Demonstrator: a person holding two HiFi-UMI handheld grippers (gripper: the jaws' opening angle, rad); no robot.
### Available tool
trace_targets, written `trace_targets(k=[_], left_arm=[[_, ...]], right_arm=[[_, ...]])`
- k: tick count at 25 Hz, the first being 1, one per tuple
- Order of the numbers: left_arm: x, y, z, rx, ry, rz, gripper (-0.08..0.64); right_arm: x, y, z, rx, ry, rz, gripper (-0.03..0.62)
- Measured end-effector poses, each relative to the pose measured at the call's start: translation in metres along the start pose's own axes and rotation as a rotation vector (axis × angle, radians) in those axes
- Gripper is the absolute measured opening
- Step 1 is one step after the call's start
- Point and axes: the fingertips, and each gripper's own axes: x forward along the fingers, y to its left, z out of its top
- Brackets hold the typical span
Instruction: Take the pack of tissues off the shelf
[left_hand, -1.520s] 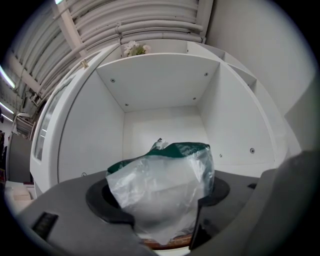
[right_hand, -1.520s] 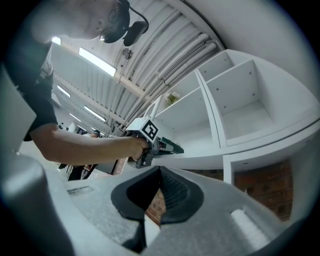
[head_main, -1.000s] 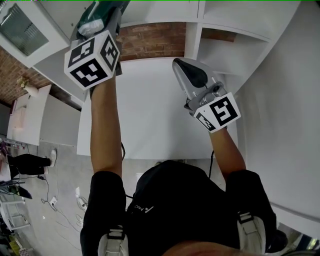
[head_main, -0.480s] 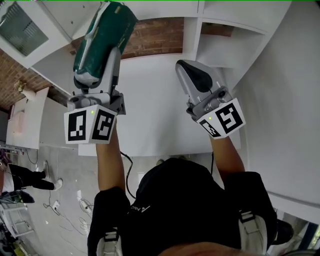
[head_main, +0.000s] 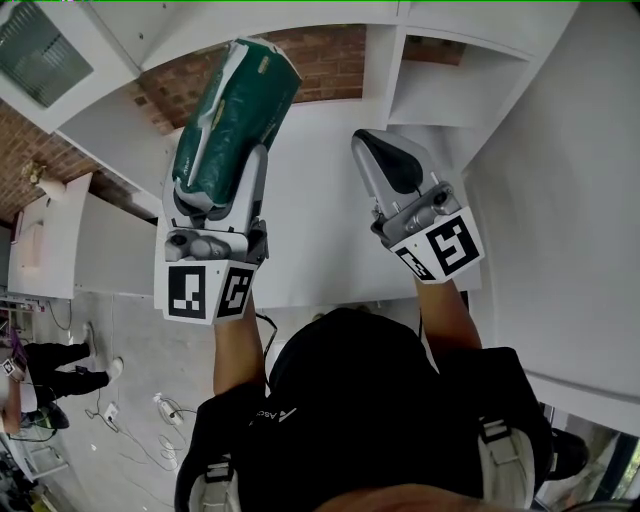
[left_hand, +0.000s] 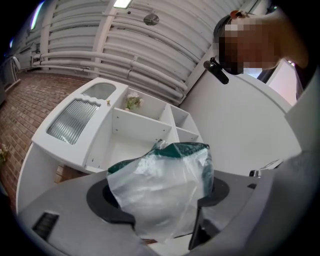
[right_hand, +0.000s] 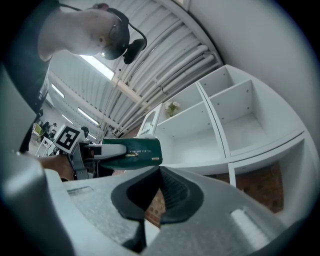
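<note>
The tissue pack (head_main: 236, 120) is dark green with clear plastic wrap. My left gripper (head_main: 222, 172) is shut on it and holds it over the white tabletop (head_main: 310, 240), in front of the white shelf unit (head_main: 440, 95). In the left gripper view the pack (left_hand: 165, 185) fills the space between the jaws, with the empty shelf compartments (left_hand: 135, 127) behind it. My right gripper (head_main: 368, 140) hovers beside it to the right, jaws together with nothing between them. In the right gripper view the pack (right_hand: 134, 150) shows to the left above the closed pads (right_hand: 167, 192).
A glass-front cabinet door (head_main: 35, 50) is at the upper left. A small flower vase (left_hand: 132, 102) stands in an upper shelf compartment. A low white sideboard (head_main: 60, 240) stands left of the table. On the floor are cables (head_main: 160, 410), and a person (head_main: 50, 380) stands there.
My left gripper has drawn back from the shelf toward the body with the tissue pack in it, so the whole pack now shows over the table. The right gripper has barely moved.
</note>
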Motion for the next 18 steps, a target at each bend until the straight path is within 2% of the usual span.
trace_targets(k=[18], left_arm=[[0.0016,-0.0007,0.0029,-0.014,-0.007,-0.034,0.331]], right_arm=[[0.0037,0.004,-0.0025,-0.011,0.016,-0.022,0.0]])
